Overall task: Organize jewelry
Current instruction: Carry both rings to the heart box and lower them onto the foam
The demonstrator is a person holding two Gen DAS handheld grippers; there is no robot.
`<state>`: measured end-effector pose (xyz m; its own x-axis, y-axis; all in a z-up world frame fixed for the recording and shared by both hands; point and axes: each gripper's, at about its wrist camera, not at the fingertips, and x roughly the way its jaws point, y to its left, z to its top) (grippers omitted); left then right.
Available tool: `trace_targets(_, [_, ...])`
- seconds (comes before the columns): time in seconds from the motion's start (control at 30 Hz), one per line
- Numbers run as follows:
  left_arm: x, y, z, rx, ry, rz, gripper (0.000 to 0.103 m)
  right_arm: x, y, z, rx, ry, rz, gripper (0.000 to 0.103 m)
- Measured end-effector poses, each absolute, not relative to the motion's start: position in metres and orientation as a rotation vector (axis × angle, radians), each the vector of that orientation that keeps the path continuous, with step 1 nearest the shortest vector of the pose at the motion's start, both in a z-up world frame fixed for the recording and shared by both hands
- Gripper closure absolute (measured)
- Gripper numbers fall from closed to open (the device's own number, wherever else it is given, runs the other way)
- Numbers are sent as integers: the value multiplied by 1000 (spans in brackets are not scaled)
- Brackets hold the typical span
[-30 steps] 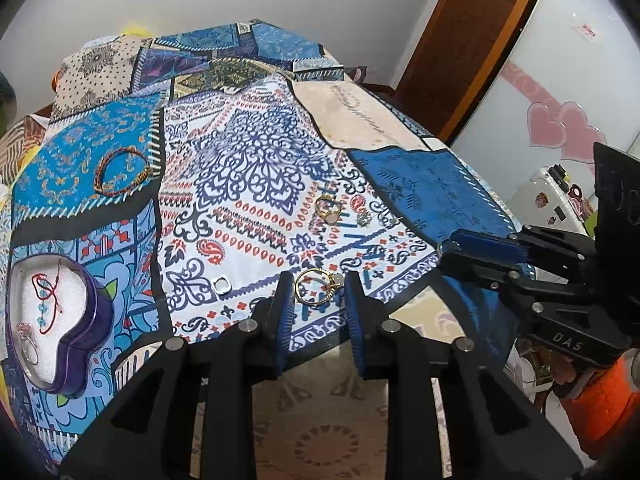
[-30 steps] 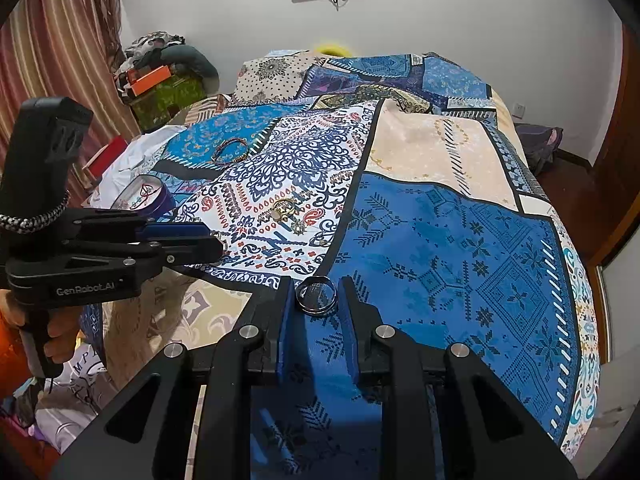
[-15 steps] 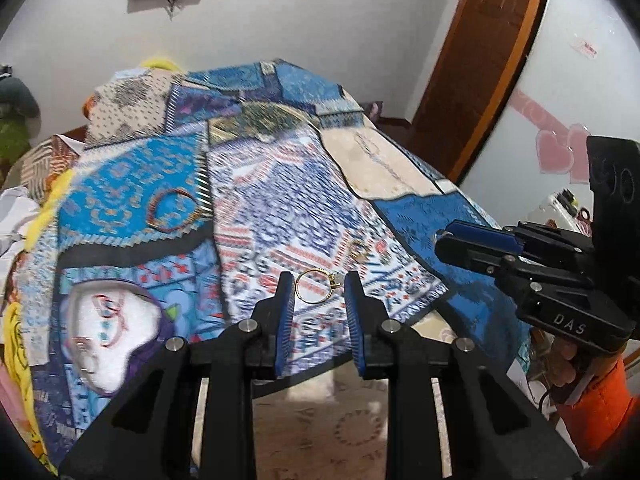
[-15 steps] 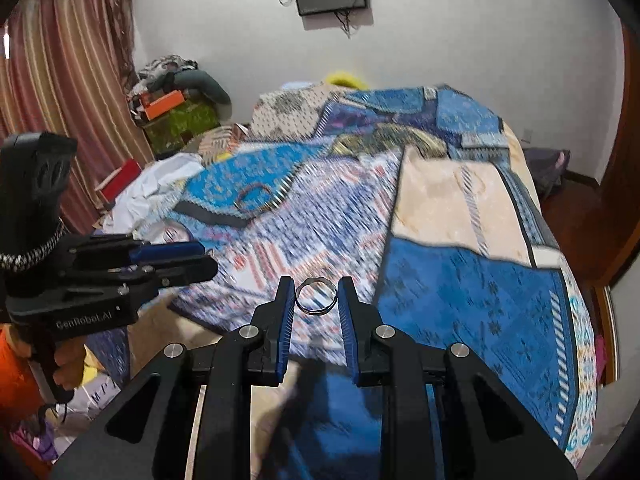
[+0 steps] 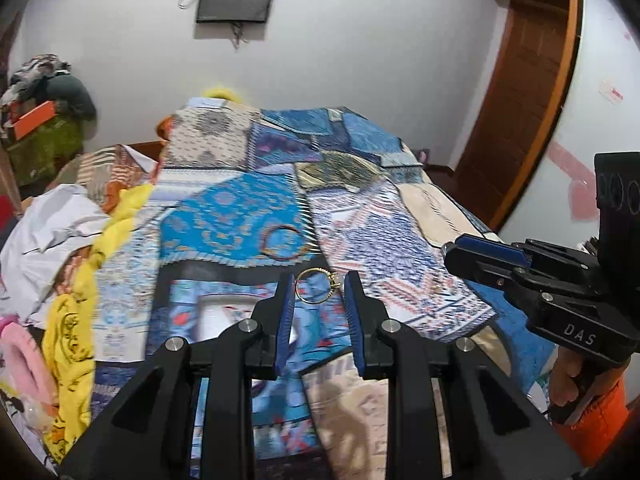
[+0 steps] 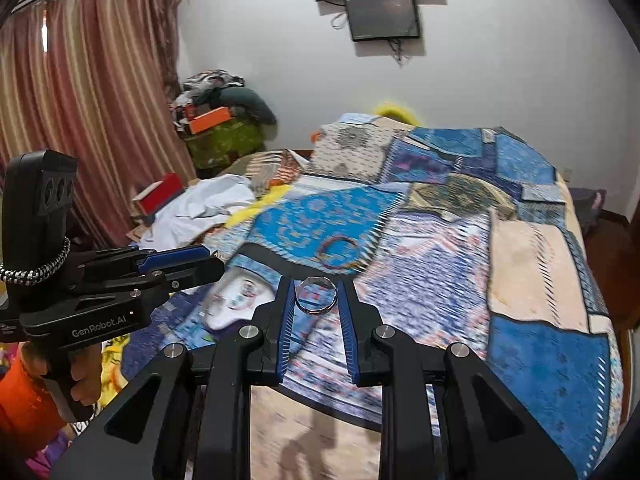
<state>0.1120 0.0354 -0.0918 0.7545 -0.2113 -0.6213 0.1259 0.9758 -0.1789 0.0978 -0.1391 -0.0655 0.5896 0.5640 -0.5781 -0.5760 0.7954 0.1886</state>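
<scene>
1. The left gripper (image 5: 318,286) is pinching a thin gold ring (image 5: 316,286) between its blue pads, clear above the bedspread.
2. The right gripper (image 6: 316,294) is pinching a wider silver band (image 6: 316,295) the same way.
3. Step in hand, as I judge it: both rings are being carried toward the white-lined jewelry box (image 6: 236,300), lying low and left on the bed.
4. The next move is calling for lowering each ring over the lining and easing the pads apart; small rings could bounce out.
5. A beaded bracelet (image 5: 282,242) is lying farther off on a turquoise patch.
6. The patchwork bedspread (image 6: 520,280) is covering the bed; striped curtains (image 6: 80,100) are hanging at far left and a wall screen (image 6: 382,14) beyond.
</scene>
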Motion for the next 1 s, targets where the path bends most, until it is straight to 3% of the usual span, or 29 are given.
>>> trace_targets(0.3, [101,75,-100,-146,708,-124,79,98,-81,-76,-39,689,755,83])
trace_targets(0.7, [115,80,-161,-163,847,-141,79,129,-37,-127,-72,860,764,83])
trace_targets(1.0, [122,84,-174,-136,869,-125,79,140,-26,-148,-81,938,777,83])
